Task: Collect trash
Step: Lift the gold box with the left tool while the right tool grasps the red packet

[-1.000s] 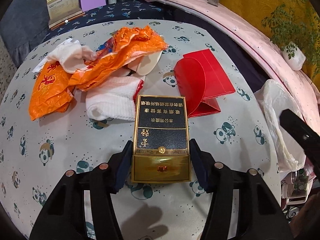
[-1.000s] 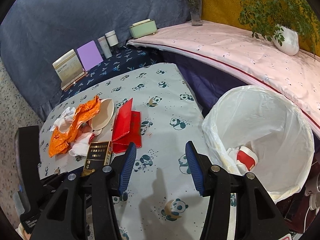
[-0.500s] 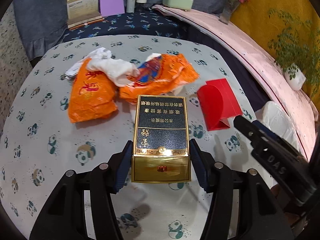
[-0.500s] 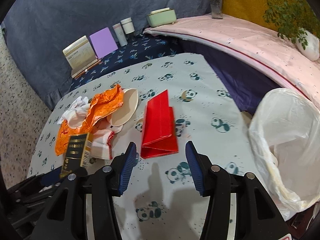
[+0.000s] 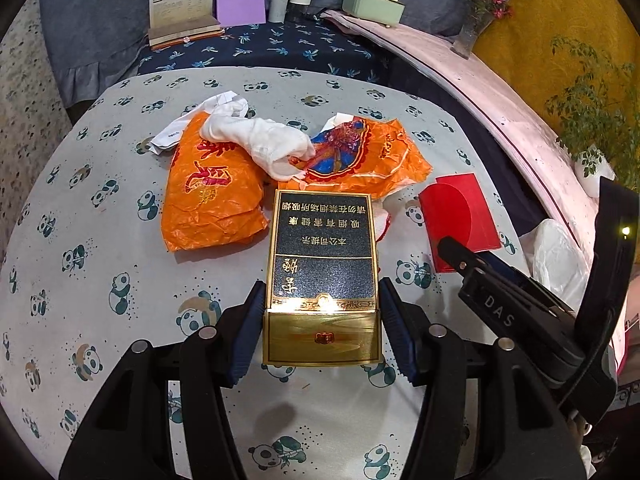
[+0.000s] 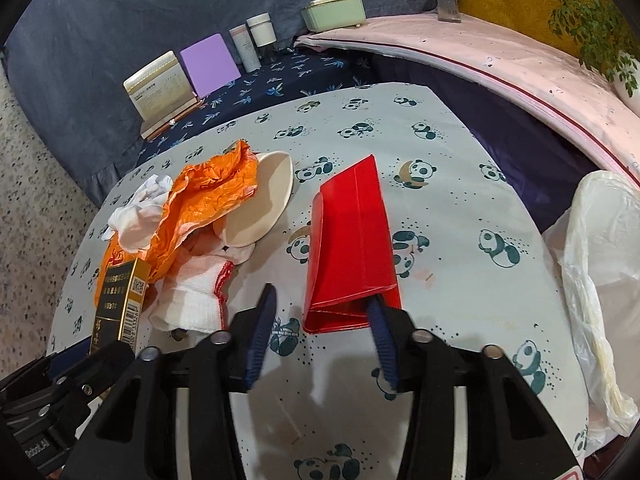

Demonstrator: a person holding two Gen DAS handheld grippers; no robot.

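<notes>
A round worktop point(image 6: 460, 152) wears a pale cloth printed with pandas. Behind it a lower surface carries a dark blue leaf-patterned cloth point(image 5: 280, 46), backed by grey-blue fabric point(image 6: 120, 12). A pink-covered ledge point(image 6: 500, 56) curves along the right before a mustard-yellow wall point(image 5: 560, 12). Speckled floor point(image 6: 36, 168) shows at left.

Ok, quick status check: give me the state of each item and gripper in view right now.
Left gripper: clamped on the black-and-gold box.
Right gripper: jaws closing, one finger tucked into the red envelope's open end.
Orange wrappers: crumpled on the table.
White cloth: bunched over the wrappers.
White bin bag: beside the table, mouth out of view.
</notes>
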